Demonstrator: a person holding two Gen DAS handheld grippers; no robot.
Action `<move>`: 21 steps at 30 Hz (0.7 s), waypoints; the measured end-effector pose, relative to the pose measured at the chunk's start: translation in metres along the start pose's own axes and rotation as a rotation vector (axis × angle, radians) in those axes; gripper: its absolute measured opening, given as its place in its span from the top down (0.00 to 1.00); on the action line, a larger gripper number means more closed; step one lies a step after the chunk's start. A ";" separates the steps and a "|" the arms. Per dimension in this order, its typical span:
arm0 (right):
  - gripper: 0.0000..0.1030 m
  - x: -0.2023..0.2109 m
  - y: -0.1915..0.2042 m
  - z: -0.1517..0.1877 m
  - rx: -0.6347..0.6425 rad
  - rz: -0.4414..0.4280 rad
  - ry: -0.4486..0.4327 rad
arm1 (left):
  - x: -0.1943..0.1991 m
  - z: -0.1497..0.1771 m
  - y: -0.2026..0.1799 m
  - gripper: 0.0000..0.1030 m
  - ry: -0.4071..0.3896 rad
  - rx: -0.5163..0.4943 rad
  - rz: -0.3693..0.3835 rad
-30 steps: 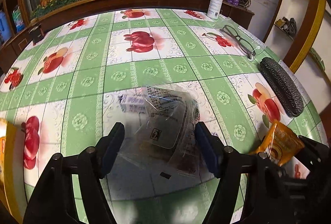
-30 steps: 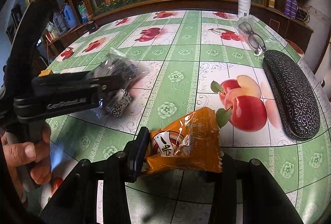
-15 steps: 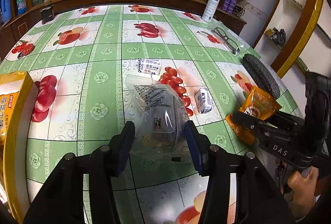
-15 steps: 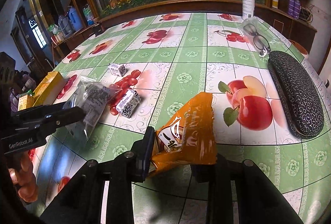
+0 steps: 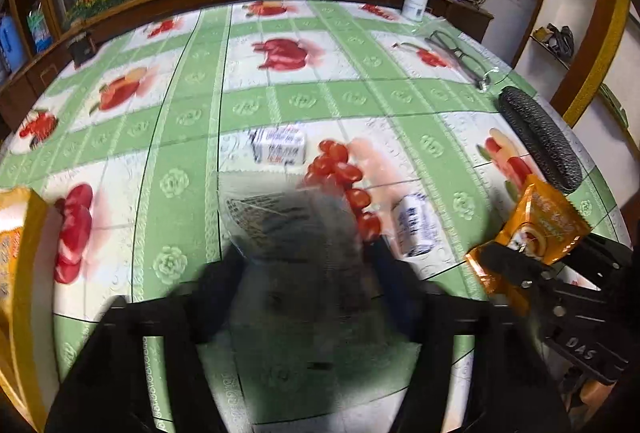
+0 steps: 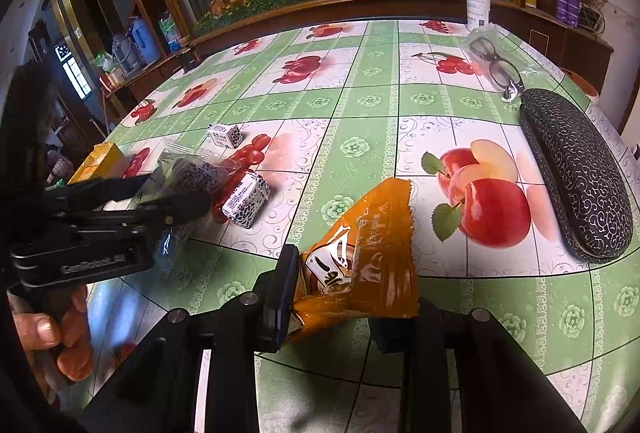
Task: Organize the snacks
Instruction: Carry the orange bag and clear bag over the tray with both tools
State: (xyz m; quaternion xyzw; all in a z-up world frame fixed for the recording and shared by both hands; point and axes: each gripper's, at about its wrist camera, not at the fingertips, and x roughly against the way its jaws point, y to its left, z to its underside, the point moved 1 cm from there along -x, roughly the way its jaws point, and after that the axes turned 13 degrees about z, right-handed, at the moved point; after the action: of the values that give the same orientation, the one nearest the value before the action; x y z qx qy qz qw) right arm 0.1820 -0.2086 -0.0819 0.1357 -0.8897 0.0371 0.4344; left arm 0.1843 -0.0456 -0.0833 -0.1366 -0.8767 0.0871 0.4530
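While clamped between the left gripper (image 5: 306, 285) pads, clear bag (image 5: 296, 233) hangs above the table (image 5: 360, 101), blurred. Orange packet (image 6: 360, 253) pinched in the right gripper (image 6: 340, 297), lifted off the cloth. Two small cartons (image 6: 246, 203) (image 6: 225, 135) lying near the clear bag, apart from each other. Yellow box (image 6: 96, 163) at the table's left edge. Glasses case (image 6: 576, 173) well right.

"DAS" stands in raised letters on the right tongs (image 5: 516, 265). "GenRobot.AI" stands on the left tongs (image 6: 176, 193) body. The orange snack packet (image 6: 360, 257) bears Chinese characters, unreadable.
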 end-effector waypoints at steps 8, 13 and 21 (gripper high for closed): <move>0.69 0.009 0.003 0.000 -0.007 -0.026 -0.028 | 0.032 0.020 0.003 0.63 -0.075 0.015 -0.023; 0.70 0.027 0.010 0.005 -0.037 -0.099 -0.067 | 0.071 0.035 0.008 0.63 -0.134 0.027 -0.052; 0.70 0.049 0.046 0.015 -0.024 -0.202 -0.079 | 0.117 0.059 0.019 0.63 -0.189 0.052 -0.111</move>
State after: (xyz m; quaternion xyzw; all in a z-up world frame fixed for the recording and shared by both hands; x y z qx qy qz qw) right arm 0.1297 -0.1775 -0.0507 0.2210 -0.8883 -0.0229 0.4020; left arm 0.0746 0.0083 -0.0329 -0.0672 -0.9192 0.0974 0.3756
